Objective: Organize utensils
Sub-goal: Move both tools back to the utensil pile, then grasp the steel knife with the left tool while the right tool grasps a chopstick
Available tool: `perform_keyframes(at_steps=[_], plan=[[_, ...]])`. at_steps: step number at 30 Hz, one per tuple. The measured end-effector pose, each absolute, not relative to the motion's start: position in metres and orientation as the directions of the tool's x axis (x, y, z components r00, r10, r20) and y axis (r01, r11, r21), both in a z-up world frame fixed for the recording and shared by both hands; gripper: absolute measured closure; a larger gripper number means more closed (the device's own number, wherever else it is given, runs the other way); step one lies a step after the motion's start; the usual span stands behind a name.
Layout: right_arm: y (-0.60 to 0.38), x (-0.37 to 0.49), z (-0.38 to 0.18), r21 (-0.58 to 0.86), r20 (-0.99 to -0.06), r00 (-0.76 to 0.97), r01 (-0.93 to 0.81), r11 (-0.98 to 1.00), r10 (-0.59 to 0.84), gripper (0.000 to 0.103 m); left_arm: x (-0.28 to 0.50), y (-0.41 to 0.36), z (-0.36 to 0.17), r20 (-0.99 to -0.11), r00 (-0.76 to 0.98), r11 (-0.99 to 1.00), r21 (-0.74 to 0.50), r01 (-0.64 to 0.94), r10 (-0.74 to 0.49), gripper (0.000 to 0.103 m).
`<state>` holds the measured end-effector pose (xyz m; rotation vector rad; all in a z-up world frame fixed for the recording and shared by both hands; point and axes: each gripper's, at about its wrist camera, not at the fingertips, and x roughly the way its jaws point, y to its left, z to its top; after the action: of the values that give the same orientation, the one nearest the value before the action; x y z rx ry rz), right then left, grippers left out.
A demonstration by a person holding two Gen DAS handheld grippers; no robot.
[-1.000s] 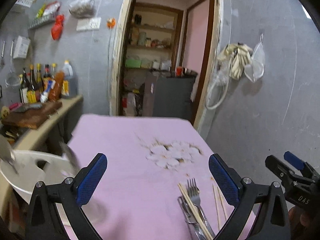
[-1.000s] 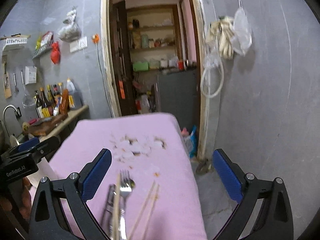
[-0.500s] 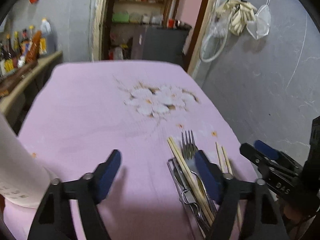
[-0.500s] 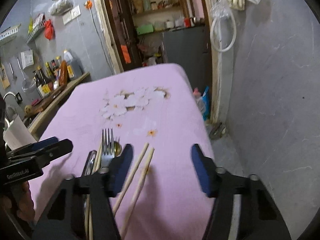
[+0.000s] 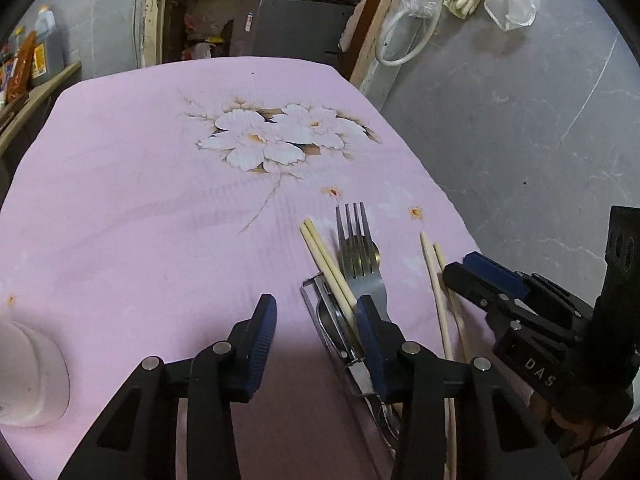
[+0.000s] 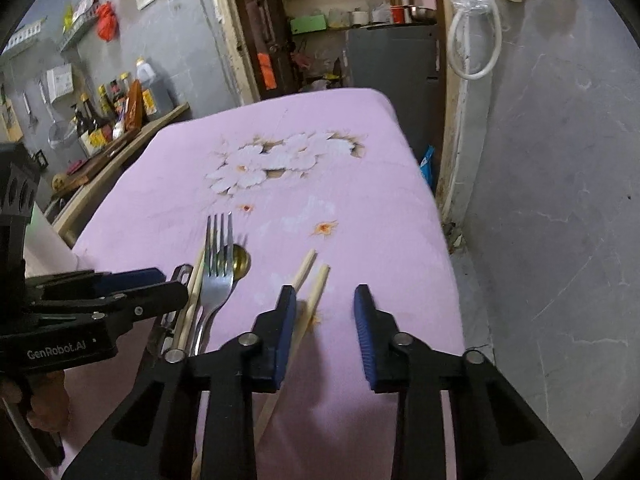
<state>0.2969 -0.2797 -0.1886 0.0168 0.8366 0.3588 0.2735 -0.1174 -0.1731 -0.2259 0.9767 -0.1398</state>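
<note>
On the pink flowered tablecloth lie a steel fork, a pair of pale chopsticks beside it, a spoon partly under the fork and a metal utensil with a loop end. A second chopstick pair lies to the right. My left gripper is open, its right finger over the fork's handle. My right gripper is open over the second chopstick pair, its left finger above them. The fork lies to its left.
A white container stands at the table's left front. A counter with bottles runs along the left wall. A doorway with shelves lies beyond the table's far end. The grey wall is close on the right.
Both grippers have tilted down and moved closer to the utensils. Their jaws have narrowed from wide open, and both are still open and empty.
</note>
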Motion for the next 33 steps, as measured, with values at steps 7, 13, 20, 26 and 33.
perform_keyframes(at_steps=[7,13,20,26,33], plan=[[-0.284,0.297,-0.188,0.163,-0.725,0.607,-0.308,0.937,0.325,0.081,0.279,-0.128,-0.171,-0.822,0.531,0.976,-0.211,0.053,-0.207,0.071],[-0.284,0.298,-0.189,0.173,-0.734,0.594,-0.304,0.937,0.328,0.081,0.283,-0.122,-0.172,-0.829,0.504,0.965,-0.262,0.028,-0.240,0.085],[-0.273,0.312,-0.190,0.173,-0.806,0.513,-0.276,0.946,0.296,0.082,0.279,-0.103,-0.172,-0.824,0.493,0.934,-0.352,-0.059,-0.279,0.088],[-0.279,0.323,-0.190,0.260,-0.827,0.452,-0.221,0.940,0.335,0.099,0.271,-0.093,-0.161,-0.805,0.516,0.918,-0.388,-0.085,-0.293,0.090],[-0.306,0.308,-0.176,0.473,-0.726,0.493,-0.150,0.868,0.480,0.099,0.253,-0.085,-0.132,-0.776,0.563,0.924,-0.379,-0.056,-0.284,0.094]])
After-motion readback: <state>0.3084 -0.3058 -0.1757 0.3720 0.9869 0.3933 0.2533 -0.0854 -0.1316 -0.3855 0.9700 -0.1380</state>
